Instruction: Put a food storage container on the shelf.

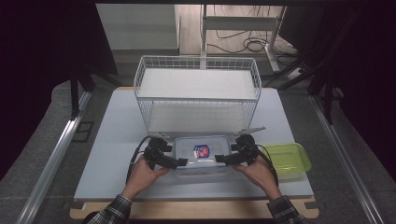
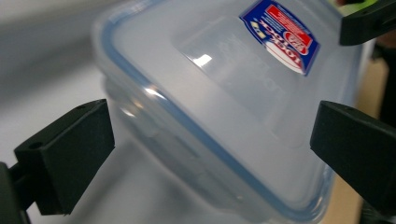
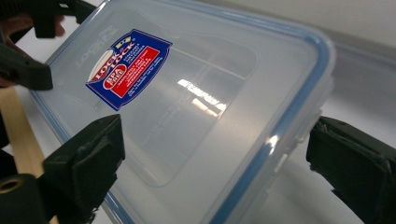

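Between the 2 open tools (image 1: 181, 162) (image 1: 219, 159), the clear lidded container (image 1: 201, 154).

The container (image 1: 201, 156) is made of clear, glossy plastic with a blue seal and a printed paper-like label (image 2: 281, 35). The jaws are of matt black plastic. The rack (image 1: 197, 95) is of white-coated wire.
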Demonstrator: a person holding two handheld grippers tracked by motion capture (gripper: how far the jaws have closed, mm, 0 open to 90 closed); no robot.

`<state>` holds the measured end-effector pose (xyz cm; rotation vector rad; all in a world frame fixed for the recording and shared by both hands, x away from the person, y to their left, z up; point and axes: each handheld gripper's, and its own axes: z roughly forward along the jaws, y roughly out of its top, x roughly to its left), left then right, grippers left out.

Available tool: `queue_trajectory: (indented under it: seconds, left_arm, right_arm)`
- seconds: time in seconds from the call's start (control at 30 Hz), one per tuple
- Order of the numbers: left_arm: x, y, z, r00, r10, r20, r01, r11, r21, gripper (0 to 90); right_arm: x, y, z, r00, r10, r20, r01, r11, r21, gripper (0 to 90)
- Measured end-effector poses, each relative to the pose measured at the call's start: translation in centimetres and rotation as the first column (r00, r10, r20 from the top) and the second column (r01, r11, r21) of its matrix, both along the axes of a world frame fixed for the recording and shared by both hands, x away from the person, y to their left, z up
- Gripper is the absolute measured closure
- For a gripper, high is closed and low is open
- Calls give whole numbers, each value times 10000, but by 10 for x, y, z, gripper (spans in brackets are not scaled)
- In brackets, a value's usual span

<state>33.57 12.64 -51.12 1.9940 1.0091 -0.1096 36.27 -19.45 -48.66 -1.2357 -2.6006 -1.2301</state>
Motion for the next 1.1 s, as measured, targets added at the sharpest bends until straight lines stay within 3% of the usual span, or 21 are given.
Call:
queue_trajectory:
  seconds: [0.23, 0.3, 0.4, 0.53, 0.67, 0.7, 0.8, 1.1]
  left_arm:
    - [-1, -1, 0, 9985, -194, -516, 192, 9998, -43, 12]
    - [-2, 1, 0, 9978, -168, -648, 159, 9998, -145, 30]
    - [-7, 4, 3, 9987, -179, -470, 174, 9998, -126, 92]
    - [-16, 11, 7, 9998, -99, -157, 95, 9995, -307, 204]
    - [-23, 16, 6, 9997, 134, -209, -150, 9968, -788, 319]
    - [-26, 19, 6, 9993, 255, -266, -282, 9939, -1070, 347]
    - [-28, 21, 6, 9990, 343, -297, -379, 9908, -1295, 404]
    - [-29, 25, 6, 9969, 532, -582, -627, 9827, -1743, 471]
  right_arm:
    - [6, -4, -8, 9934, 258, -1117, -188, 9978, 635, 46]
    - [5, -4, -9, 9928, 257, -1171, -176, 9974, 695, 55]
    - [2, -6, -4, 9931, 359, -1118, -305, 9983, 496, 98]
    - [-3, -18, 2, 9935, 171, -1129, -76, 9965, 837, 255]
    - [-7, -26, 4, 9930, 125, -1171, 17, 9927, 1203, 337]
    - [-12, -30, 5, 9939, 184, -1090, -42, 9916, 1292, 374]
    - [-15, -35, 7, 9930, 319, -1134, -158, 9900, 1402, 422]
    - [-18, -44, 7, 9894, 219, -1438, 52, 9827, 1853, 499]
